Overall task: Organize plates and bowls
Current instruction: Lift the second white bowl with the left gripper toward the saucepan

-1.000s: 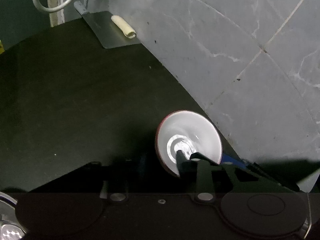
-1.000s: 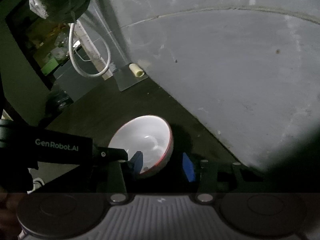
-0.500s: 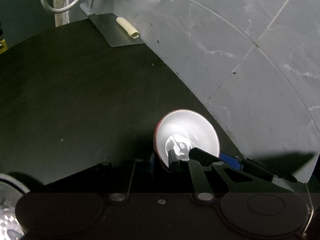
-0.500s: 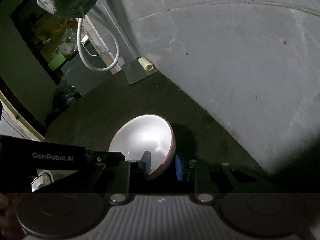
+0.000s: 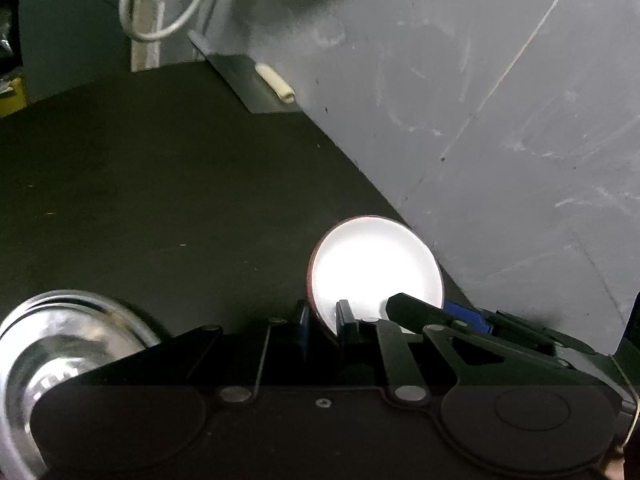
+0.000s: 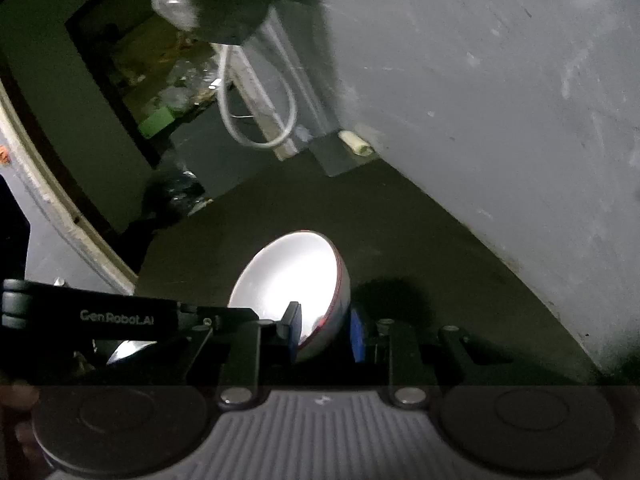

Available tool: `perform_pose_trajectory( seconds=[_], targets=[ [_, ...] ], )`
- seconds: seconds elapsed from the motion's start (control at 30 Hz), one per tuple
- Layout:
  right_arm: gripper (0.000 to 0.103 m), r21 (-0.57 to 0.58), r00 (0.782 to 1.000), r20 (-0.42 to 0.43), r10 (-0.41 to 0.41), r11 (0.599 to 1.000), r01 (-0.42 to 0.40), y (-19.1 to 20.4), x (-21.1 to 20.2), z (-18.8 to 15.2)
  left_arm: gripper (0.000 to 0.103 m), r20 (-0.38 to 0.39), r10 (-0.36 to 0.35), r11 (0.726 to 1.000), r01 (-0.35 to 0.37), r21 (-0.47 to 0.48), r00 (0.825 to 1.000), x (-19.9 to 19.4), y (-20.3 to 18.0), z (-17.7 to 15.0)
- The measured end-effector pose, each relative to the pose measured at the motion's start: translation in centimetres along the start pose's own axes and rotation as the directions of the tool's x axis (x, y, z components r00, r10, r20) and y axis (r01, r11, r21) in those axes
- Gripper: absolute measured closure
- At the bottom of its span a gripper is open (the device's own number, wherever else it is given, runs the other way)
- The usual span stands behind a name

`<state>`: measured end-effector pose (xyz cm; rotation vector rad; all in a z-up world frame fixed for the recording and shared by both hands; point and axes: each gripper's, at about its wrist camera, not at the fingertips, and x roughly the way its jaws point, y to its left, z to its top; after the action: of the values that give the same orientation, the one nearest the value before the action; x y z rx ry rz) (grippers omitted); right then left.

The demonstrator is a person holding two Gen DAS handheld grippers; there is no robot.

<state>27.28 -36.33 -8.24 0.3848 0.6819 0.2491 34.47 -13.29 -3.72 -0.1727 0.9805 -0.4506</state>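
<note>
- White bowl (image 5: 374,264) with red outside, glossy inside, brightly lit.
- Tilted on edge above dark counter (image 5: 160,200), mouth facing the cameras.
- Clamped at rim by left gripper (image 5: 322,322) and right gripper (image 6: 326,332).

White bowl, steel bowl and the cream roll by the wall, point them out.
white bowl (image 5: 376,264): left wrist view, bright inside.
steel bowl (image 5: 60,336): left wrist view, shiny inner wall.
cream roll (image 6: 355,143): right wrist view, its middle.

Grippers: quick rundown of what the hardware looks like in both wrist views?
Left gripper: matte black body and linkage arms, silver pivot screws, round black covers, blue pads on the jaws. Right gripper: the same black linkages and blue pads, plus a ribbed grey centre panel. White "GenRobot.AI" lettering marks the left gripper's side.
</note>
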Motion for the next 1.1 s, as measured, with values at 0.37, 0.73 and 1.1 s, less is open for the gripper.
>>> perform_pose_trajectory(
  seconds=[0.37,0.73,1.1],
  targets=[
    [0.075,-0.115,0.998,0.014,0.057,0.992,-0.055,6.3,-4.2,-0.9,0.089,0.118,-0.018,0.999,0.023,-0.044,0.993,-7.9,2.2,-3.2],
    [0.074,-0.195,0.995,-0.032,0.089,0.976,-0.094,10.4,-7.4,-3.0,0.089,0.206,-0.04,0.994,0.061,-0.094,0.978,-12.3,3.8,-6.5],
    [0.074,-0.197,0.993,-0.08,0.09,0.975,-0.104,11.8,-8.4,-5.5,0.089,0.176,-0.047,0.991,0.067,-0.114,0.983,-12.7,5.0,-9.1]
  ],
)
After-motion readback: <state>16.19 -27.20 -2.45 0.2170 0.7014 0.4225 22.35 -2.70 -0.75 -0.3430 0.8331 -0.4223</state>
